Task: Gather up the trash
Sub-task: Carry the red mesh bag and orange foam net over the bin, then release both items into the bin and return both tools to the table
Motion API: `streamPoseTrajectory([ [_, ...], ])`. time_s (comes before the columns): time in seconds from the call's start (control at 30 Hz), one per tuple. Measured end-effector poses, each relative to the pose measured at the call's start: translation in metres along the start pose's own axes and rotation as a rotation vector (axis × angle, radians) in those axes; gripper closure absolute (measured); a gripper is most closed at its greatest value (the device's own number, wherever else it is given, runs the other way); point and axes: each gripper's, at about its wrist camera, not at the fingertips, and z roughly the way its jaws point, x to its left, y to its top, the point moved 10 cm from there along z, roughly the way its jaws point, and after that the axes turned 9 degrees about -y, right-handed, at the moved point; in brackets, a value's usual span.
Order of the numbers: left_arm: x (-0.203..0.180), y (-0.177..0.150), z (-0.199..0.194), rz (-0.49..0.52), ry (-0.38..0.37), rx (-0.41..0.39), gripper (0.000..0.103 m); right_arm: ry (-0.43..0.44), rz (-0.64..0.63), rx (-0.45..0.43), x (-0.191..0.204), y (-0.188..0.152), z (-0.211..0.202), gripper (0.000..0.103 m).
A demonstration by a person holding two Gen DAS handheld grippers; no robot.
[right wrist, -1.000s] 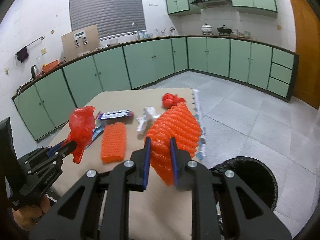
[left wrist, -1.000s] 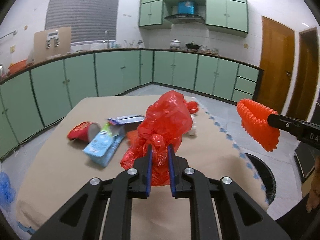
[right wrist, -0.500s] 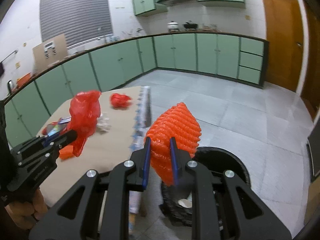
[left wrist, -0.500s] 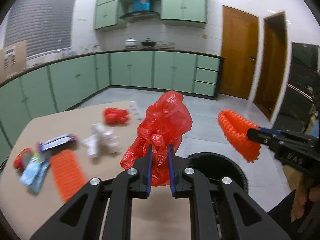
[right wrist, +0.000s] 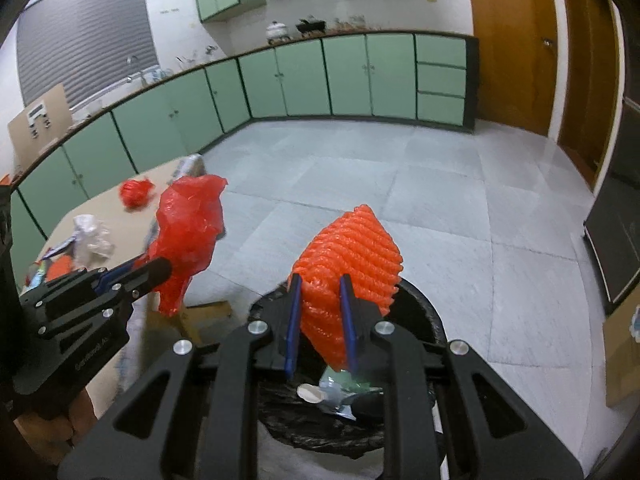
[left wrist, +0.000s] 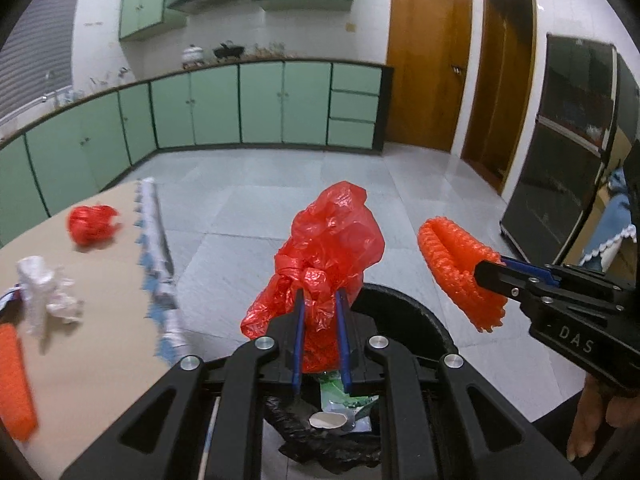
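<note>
Left tool (left wrist: pixel 319 334) is clamped on a crumpled red plastic bag (left wrist: pixel 332 248), and the right tool (right wrist: pixel 320 320) is clamped on a ribbed orange foam net (right wrist: pixel 348 256); each piece stands up out of its jaws, pinched low so that most of it is free to fall clear. Both tools tilt downward over the black-lined trash bin (right wrist: pixel 424 316), which stands on the floor just beside the worktop's edge. That position reads as the moment before a drop: letting go here should send each piece into the bin rather than onto the tiles. Inside the bin a few discards already lie on the black liner, among them a green wrapper (left wrist: pixel 340 396) and a small white round piece (left wrist: pixel 326 420); the rest is too jumbled to count.

Further out, on the tan worktop (left wrist: pixel 100 320), trash waits for collection. In the left wrist view I count three loose pieces: a second orange foam net (left wrist: pixel 14 380) at the near left edge, a crumpled white wrapper (left wrist: pixel 40 296), and a small red plastic wad (left wrist: pixel 90 224) toward the far corner. The right wrist view hints at more wrappers at the worktop's left end, too blurred to number. So two pieces are held, one per tool, and at least three remain.

Beyond lie grey floor tiles, green cabinets and two wooden doors.
</note>
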Motion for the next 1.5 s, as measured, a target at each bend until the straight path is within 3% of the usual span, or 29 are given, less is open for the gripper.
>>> streamPoseTrajectory([
  [0.1,-0.006,-0.002,0.025,0.013,-0.011,0.047,0.089,-0.008,0.020,0.040,-0.005,-0.006,0.020,0.085],
  [0.2,-0.008,-0.005,0.046,0.009,-0.007,0.096,0.085,-0.018,0.056,0.098,-0.010,-0.014,0.039,0.078],
  [0.27,-0.004,-0.007,0.057,-0.004,-0.003,0.119,0.075,-0.022,0.078,0.101,-0.017,-0.014,0.040,0.076],
  [0.33,-0.001,-0.010,0.060,-0.014,0.003,0.124,0.073,-0.028,0.088,0.087,-0.020,-0.012,0.035,0.073],
  [0.47,0.002,-0.012,0.055,-0.022,0.007,0.111,0.067,-0.022,0.080,0.090,-0.020,-0.014,0.033,0.073],
  [0.73,0.014,-0.013,0.035,-0.024,0.039,0.092,0.064,-0.014,0.063,0.061,-0.018,-0.007,0.012,0.072],
  [0.83,0.030,-0.014,0.005,-0.036,0.088,0.050,0.053,0.003,0.046,0.032,-0.007,-0.001,-0.006,0.064],
  [1.0,0.080,-0.030,-0.063,-0.095,0.229,-0.016,0.051,0.081,-0.046,-0.030,0.047,0.004,-0.041,0.056],
  [1.13,0.141,-0.060,-0.140,-0.183,0.422,-0.080,0.043,0.182,-0.142,-0.055,0.114,0.000,-0.057,0.053],
  [1.23,0.179,-0.087,-0.186,-0.268,0.526,-0.102,0.037,0.248,-0.194,-0.049,0.162,-0.004,-0.060,0.051],
  [1.33,0.200,-0.105,-0.209,-0.318,0.584,-0.113,0.033,0.302,-0.226,-0.039,0.202,-0.007,-0.062,0.051],
  [1.5,0.218,-0.108,-0.207,-0.358,0.575,-0.119,0.029,0.354,-0.277,-0.054,0.245,-0.001,-0.073,0.050],
])
